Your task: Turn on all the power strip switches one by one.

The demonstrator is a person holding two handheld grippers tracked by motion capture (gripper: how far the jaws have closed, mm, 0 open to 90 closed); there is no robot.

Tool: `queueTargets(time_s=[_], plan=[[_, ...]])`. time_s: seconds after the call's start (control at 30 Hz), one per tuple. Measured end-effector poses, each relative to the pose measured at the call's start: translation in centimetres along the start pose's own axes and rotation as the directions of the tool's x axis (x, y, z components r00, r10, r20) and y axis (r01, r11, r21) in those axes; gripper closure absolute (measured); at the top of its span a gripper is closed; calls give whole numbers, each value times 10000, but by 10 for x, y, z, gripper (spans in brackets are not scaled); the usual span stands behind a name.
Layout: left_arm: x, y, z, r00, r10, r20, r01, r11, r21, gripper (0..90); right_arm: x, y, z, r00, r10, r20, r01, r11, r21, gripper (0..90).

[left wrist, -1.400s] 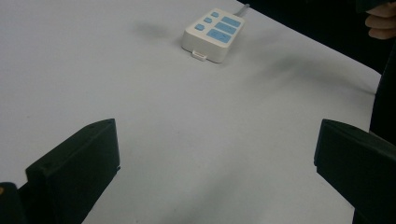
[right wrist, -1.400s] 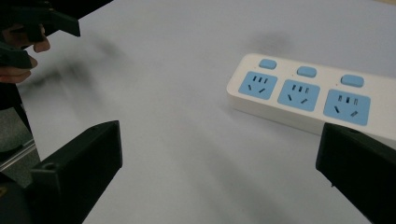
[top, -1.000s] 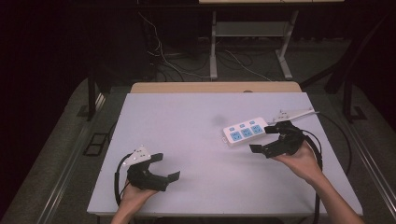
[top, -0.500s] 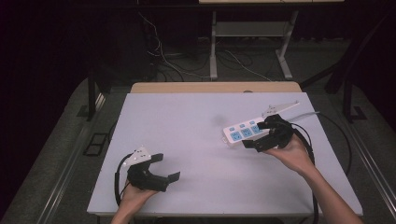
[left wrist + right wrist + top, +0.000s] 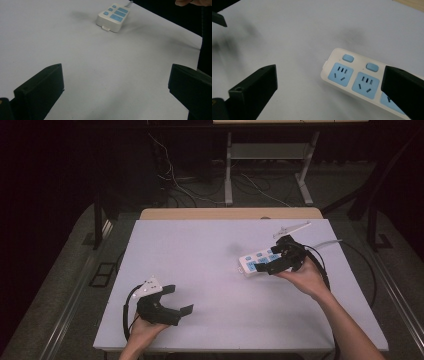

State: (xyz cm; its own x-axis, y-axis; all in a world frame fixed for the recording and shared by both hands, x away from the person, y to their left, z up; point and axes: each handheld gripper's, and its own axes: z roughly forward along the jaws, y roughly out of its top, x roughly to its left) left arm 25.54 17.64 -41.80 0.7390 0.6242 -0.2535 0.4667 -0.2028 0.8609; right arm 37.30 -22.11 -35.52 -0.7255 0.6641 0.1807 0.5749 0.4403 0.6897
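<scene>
Over on the white table [image 5: 215, 270], right gripper [image 5: 281, 261] is hovering wide open above the white-and-blue plastic power strip [image 5: 260, 263], left gripper [image 5: 174, 300] sitting open too.

Tabletop [image 5: 225, 270]: plain pale lavender-white, unpatterned, with a tan wooden strip [image 5: 230, 213] along its far edge. Power strip [image 5: 259, 262], beside the right hand-held gripper [image 5: 272, 259]: cream-white body, light blue socket faces and light blue switches. Both hand-held grippers, left [image 5: 176, 300] included: matte black jaws; a pale grey plate sits atop each. Floor [image 5: 65, 270]: dark grey.
</scene>
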Motion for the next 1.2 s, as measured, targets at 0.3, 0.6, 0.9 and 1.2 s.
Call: queueTargets(time_s=[0.3, 0.6, 0.9, 1.2], plan=[[1, 0, -2, 9999, -58, -145, 56, 9999, -156, 0, -6, 13, 10, 9999, 142, 17, -142, 9999, 88, 5], [0, 1, -2, 9998, -45, -203, 42, 9999, -157, 0, -17, 22, 21, 9973, 717, -137, -714, 9971, 260, 121], [2, 1, -2, 9994, -54, -350, 48, 9999, -156, 0, -28, 26, 29, 9915, 1287, -172, -1281, 9913, 304, 301], [3, 1, -2, 9993, -91, -355, 84, 9998, -194, 0, -30, 28, 42, 9911, 1312, -209, -1300, 9902, 508, 473]])
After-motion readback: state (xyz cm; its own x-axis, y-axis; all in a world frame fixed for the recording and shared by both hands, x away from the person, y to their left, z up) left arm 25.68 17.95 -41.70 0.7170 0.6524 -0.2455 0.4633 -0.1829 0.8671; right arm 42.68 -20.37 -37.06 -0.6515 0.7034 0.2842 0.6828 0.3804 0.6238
